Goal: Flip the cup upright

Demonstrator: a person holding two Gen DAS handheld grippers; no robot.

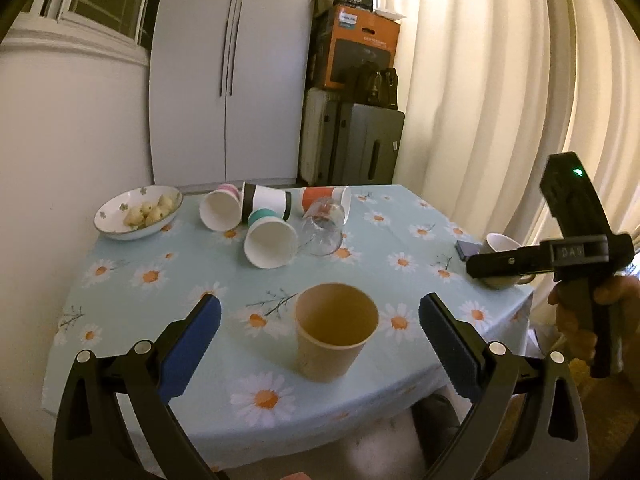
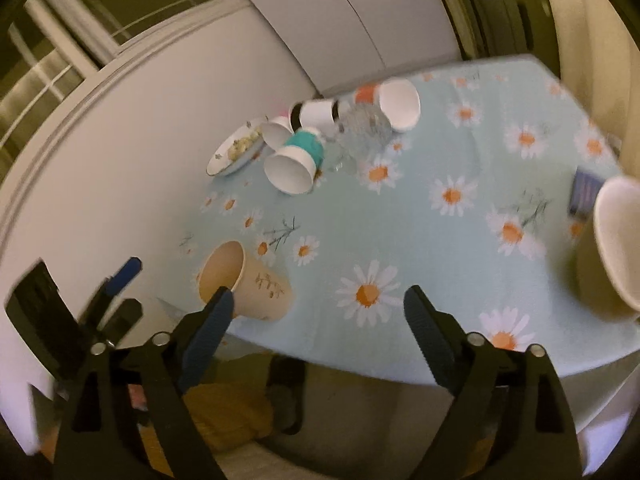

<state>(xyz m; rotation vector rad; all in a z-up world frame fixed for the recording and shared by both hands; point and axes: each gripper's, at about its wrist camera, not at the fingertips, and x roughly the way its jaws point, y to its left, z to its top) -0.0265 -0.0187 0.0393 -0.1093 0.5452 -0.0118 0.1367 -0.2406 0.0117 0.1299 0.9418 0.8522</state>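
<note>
A: While the table (image 1: 200, 264) is wearing its daisy cloth, what is standing on it?

B: Item one: a brown paper cup (image 1: 335, 332), sitting upright near the front edge, mouth up, between the left tool's (image 1: 320, 344) widely spread fingers and touching neither.

A: And the right tool (image 2: 316, 320)?

B: Gaping wide too, gripping nothing, hovering over the front edge.

A: Smaller lots?

B: Tipped paper cups (image 1: 269, 240) and a glass (image 1: 325, 226) are lying clustered at the back.
</note>
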